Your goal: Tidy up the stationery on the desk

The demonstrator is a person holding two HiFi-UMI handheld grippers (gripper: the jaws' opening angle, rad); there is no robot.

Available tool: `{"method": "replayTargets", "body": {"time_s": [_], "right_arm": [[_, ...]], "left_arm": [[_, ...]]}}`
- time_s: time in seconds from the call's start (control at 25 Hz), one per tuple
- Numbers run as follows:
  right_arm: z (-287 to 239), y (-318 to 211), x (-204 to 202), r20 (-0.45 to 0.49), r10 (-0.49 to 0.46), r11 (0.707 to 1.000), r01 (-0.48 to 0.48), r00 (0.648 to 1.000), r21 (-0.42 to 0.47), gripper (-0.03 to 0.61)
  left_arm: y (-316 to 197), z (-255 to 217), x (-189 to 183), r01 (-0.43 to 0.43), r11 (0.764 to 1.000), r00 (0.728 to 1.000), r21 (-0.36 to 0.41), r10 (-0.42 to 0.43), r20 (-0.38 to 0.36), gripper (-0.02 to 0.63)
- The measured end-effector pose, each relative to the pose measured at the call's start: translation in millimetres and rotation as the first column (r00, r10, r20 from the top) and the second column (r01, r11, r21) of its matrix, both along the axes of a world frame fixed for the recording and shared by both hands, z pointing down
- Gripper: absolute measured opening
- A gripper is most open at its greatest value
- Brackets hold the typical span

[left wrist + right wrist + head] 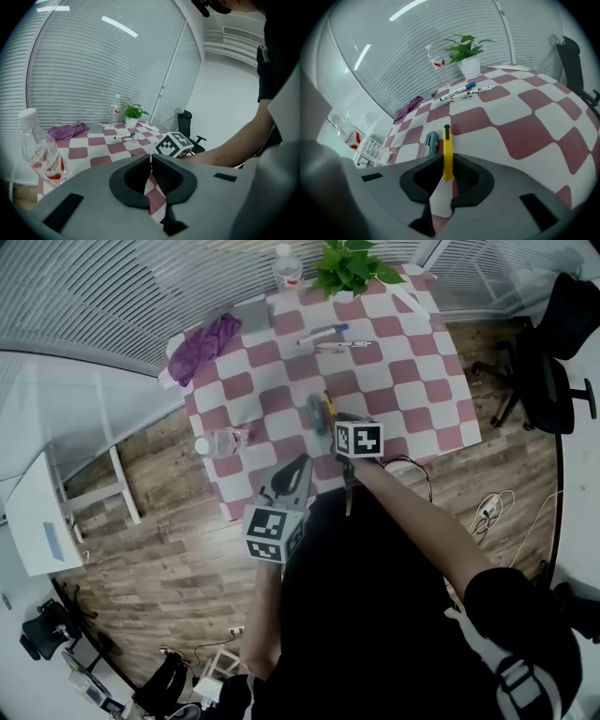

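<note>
My right gripper (337, 420) is shut on a yellow utility knife (447, 150), which sticks out forward between the pads over the checkered table (441, 399). In the head view the knife (329, 405) lies just ahead of the marker cube. A blue-grey cutter (431, 143) lies on the cloth just left of the knife. Two pens (328, 337) lie side by side farther back, near the plant. My left gripper (298, 465) hangs at the table's near edge, its jaws shut with nothing between them (151, 161).
A clear water bottle (221, 442) lies at the table's left edge. A purple cloth (204, 348), a grey pad (251, 317), an upright bottle (288, 266) and a potted plant (349, 266) stand at the back. A black office chair (548, 362) stands to the right.
</note>
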State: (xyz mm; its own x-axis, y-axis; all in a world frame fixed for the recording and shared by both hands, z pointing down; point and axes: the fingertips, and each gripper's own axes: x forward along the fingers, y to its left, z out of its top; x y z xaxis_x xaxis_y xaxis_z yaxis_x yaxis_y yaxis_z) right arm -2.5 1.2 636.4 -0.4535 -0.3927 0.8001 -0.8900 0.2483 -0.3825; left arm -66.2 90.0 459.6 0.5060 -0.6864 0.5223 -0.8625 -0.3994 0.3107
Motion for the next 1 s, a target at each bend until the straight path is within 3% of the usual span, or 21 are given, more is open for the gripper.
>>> {"method": "replayTargets", "body": {"time_s": [0.32,0.44,0.6,0.84,1.0], "right_arm": [[4,-1,1,-0.015,0.072,0.997,-0.072,0.997,-0.007,0.078],[5,-1,-1,-0.019,0.058,0.998,-0.058,0.998,0.002,0.079],[3,1,-6,0.017,0.039,0.999,-0.039,0.999,-0.009,0.131],[-5,0,3,0.053,0.028,0.999,-0.027,0.998,-0.02,0.132],[-16,-9,17,0.058,-0.007,1.0,0.006,0.998,0.02,0.132]], "left_arm": [[7,3,0,-0.005,1.0,1.0,-0.006,0.005,-0.004,0.035],[6,5,0,0.0,1.0,1.0,-0.003,0.0,-0.004,0.035],[3,4,1,0.009,1.0,1.0,0.002,-0.009,-0.006,0.035],[-6,1,6,0.023,1.0,1.0,0.011,-0.023,-0.016,0.035],[-14,2,14,0.025,1.0,0.999,0.012,-0.025,-0.021,0.035]]}}
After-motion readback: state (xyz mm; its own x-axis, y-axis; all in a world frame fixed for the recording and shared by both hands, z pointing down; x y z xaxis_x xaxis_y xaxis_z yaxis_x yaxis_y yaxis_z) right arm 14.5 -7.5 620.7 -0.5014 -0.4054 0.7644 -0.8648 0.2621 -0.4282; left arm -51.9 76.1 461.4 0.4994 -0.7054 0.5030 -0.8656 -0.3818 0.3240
